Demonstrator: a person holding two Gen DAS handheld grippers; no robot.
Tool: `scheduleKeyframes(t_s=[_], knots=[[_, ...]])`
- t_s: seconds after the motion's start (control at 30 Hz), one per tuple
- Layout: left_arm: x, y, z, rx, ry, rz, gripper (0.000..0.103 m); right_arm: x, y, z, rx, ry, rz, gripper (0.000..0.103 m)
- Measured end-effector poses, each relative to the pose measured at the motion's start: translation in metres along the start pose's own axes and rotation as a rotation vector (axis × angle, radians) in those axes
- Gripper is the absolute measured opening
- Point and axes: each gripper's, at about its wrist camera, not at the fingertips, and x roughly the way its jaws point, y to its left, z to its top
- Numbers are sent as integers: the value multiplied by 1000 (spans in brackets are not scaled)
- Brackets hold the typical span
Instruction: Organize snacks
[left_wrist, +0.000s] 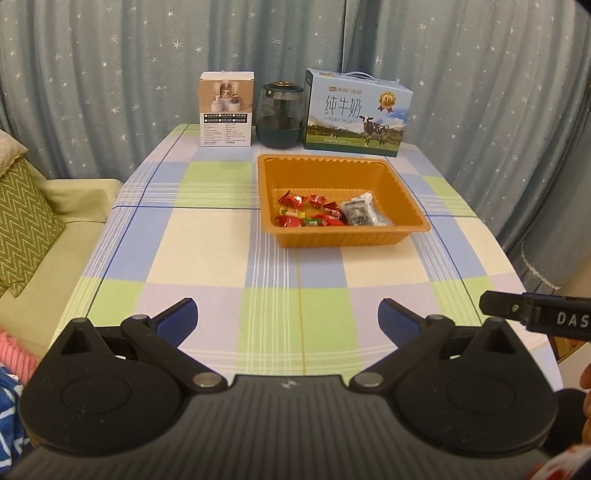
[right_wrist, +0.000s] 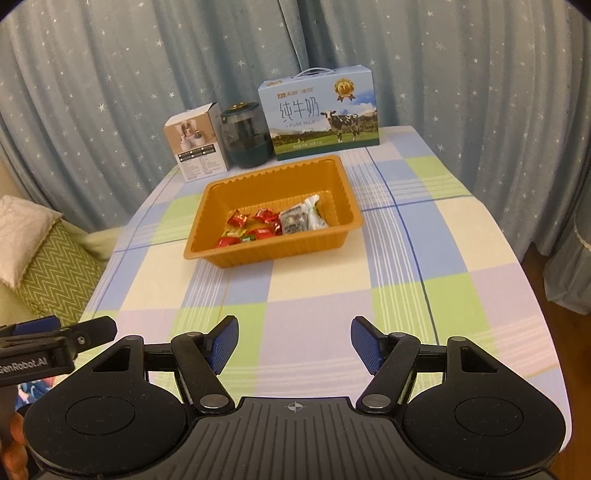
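Presently | left gripper (left_wrist: 288, 317): spread wide, empty | right gripper (right_wrist: 293, 341): spread, empty

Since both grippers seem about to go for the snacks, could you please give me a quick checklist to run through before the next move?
1. Left gripper open, nothing between its pads: ok.
2. Right gripper open and unloaded: ok.
3. Orange tray sits flat on the checked tablecloth: ok.
4. Red-wrapped candies and the clear snack packet lie inside the tray: ok.
5. Bare cloth between grippers and tray: ok.
6. Snacks left outside the tray: cannot tell beyond these views.
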Motion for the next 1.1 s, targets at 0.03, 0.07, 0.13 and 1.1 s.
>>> scheduleKeyframes(t_s=[0.03,0.07,0.13,1.1], knots=[[-2,0,-2,1,3,5,103,-3,1,-2,-3,-2,-1,67],[-3,-1,-4,0,9,7,103,-5,2,-4,-6,-2,-4,67],[-6,-1,-9,-6,21,4,103,-9,5,-7,-17,-2,-10,67],[-18,-10,-19,15,29,-13,103,-29,11,-28,-50,17,-24,67]])
